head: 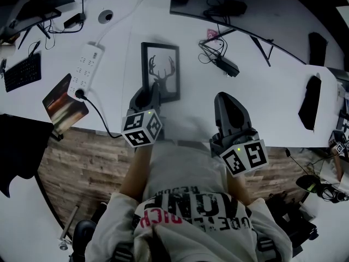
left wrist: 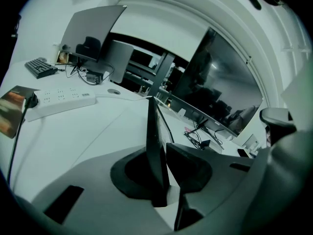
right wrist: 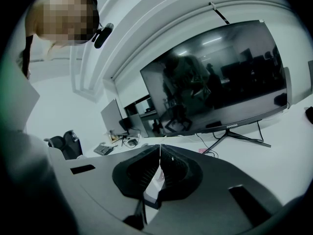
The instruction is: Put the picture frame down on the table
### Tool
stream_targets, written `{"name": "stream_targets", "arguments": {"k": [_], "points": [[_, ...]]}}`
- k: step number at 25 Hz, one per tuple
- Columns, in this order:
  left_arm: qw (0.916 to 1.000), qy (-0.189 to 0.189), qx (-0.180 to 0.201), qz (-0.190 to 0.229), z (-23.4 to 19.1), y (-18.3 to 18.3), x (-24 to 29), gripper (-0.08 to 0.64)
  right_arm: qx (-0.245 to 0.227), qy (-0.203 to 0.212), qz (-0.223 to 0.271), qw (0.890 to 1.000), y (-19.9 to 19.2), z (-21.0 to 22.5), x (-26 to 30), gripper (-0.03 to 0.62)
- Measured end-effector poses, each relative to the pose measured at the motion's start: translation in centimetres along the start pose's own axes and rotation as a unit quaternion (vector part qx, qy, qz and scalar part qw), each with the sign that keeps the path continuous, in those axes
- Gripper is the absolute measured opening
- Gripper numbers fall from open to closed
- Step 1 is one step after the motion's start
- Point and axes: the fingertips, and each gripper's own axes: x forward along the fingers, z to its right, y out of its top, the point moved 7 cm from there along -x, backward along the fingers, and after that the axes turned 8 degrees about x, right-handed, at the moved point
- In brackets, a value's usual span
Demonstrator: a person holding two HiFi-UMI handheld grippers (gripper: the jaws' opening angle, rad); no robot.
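Where the picture frame [head: 161, 64] lies flat on the white table [head: 262, 91], the left gripper [head: 152, 90] straddles its near edge, jaws slightly parted, not pinching. To its right, the right gripper [head: 226, 99] is closed and empty.

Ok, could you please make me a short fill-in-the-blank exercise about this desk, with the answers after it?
1. The picture frame shows a black deer head with ____.
2. The frame's near edge sits between the jaws of the ____ hand-held gripper.
3. In the head view, the white power strip lies between the frame and a black ____.

Missing words: antlers; left; keyboard.
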Motion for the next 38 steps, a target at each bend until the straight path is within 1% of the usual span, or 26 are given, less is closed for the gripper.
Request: {"name": "stream_targets", "arguments": {"k": [12, 17, 27, 32, 38], "points": [[0.9995, -0.004, -0.030, -0.007, -1.5, -0.8, 0.5, 0.103, -0.002, 0.003, -0.004, 1.000, -0.2, -0.7, 0.4, 0.002], [0.9995, -0.007, -0.027, -0.012, -2.1, -1.1, 0.6, 0.121, -0.002, 0.002, -0.005, 1.000, -0.5, -0.8, 0.3, 0.002], [0.9993, -0.011, -0.030, -0.019, -2.7, -1.6, 0.6, 0.137, -0.003, 0.009, -0.008, 1.000, -0.7, -1.5, 0.8, 0.002], [0.9989, -0.011, -0.031, -0.035, -3.3, -2.3, 0.9, 0.161, -0.002, 0.009, -0.009, 1.000, -0.7, -1.7, 1.0, 0.002], [0.9984, -0.012, -0.031, -0.046, -3.7, -2.8, 1.1, 0.173, -0.001, 0.010, -0.010, 1.000, -0.7, -1.7, 1.1, 0.002]]}}
